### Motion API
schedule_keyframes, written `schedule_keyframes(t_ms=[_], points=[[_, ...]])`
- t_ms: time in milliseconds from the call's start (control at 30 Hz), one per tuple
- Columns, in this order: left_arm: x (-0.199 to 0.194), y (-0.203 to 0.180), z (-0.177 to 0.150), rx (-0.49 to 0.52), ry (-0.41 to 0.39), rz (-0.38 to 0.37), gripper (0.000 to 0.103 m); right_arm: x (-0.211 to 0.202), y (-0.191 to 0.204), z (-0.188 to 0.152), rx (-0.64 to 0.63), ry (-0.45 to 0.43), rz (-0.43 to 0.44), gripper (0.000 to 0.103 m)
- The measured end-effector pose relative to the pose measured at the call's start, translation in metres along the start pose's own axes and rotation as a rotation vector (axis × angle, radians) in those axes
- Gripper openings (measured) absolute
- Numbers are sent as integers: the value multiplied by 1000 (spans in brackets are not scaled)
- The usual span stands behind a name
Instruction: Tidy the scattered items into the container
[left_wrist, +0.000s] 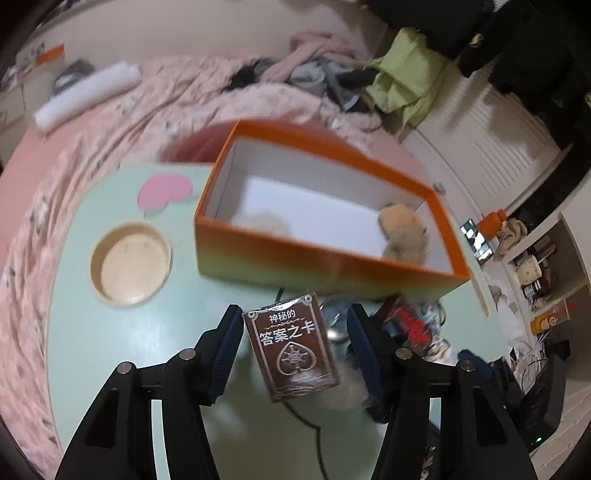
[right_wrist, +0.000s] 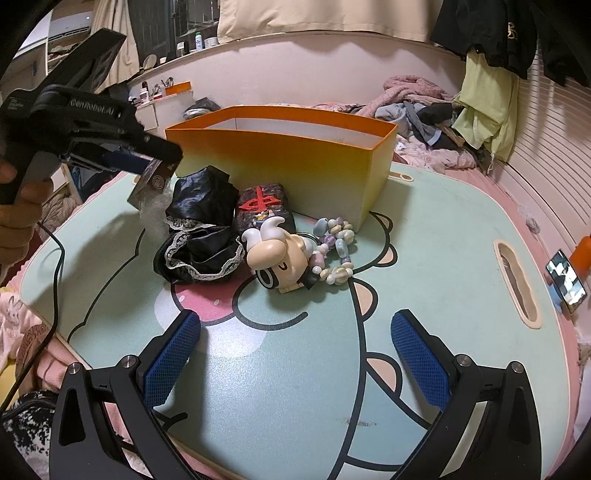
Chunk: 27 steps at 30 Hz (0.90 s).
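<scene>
- The left hand-held gripper points down over the near edge of the table. Its jaws stand partly apart around a brown card deck box with silver Chinese lettering.
- The deck box sits tilted between the pads. The left pad is at its edge, and a gap shows between it and the right pad, so it is not clamped.
- From the right wrist view, the same deck box hangs at the tip of the left hand-held gripper, clear of the table, with a person's hand on the grip.
- The right hand-held gripper hovers over the table with its blue pads wide apart and nothing between them.
- Just beyond the left hand-held gripper stands the orange box, open-topped, with a tan plush toy in its right end.
- In front of the orange box lie a black lace-trimmed cloth, a dark packet with a red character, a horned figurine on its side and a bead bracelet, all bunched close together.
- A round wooden recess is set in the table to the left of the orange box.
- A phone is propped at the table's right edge.
- A pink bed with crumpled bedding lies around the table.
</scene>
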<state>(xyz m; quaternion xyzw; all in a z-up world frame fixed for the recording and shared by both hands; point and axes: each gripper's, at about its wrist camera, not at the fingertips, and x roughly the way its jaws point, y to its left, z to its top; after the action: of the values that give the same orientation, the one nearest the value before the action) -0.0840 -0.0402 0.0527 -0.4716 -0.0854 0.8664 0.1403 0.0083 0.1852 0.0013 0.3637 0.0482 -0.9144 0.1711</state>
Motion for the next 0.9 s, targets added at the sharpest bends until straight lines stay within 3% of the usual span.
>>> schedule_keyframes(t_ms=[67, 133, 200, 367, 467, 600, 733, 900], points=[[-12, -8, 9, 31, -60, 2, 69, 0, 0, 0, 0, 0, 0, 103], [-23, -14, 23, 54, -123, 4, 92, 0, 1, 1, 0, 0, 0, 103], [-24, -14, 38, 73, -160, 24, 98, 0, 0, 0, 0, 0, 1, 103], [16, -7, 64, 134, -58, 170, 98, 0, 0, 0, 0, 0, 1, 103], [33, -1, 58, 136, 36, 185, 98, 0, 0, 0, -1, 0, 1, 103], [28, 8, 42, 62, 65, 120, 98, 1, 0, 0, -1, -1, 1, 103], [30, 2, 32, 93, 70, 180, 97, 1, 0, 0, -5, 0, 5, 103], [20, 4, 33, 70, -8, 169, 97, 1, -1, 0, -6, 0, 6, 103]])
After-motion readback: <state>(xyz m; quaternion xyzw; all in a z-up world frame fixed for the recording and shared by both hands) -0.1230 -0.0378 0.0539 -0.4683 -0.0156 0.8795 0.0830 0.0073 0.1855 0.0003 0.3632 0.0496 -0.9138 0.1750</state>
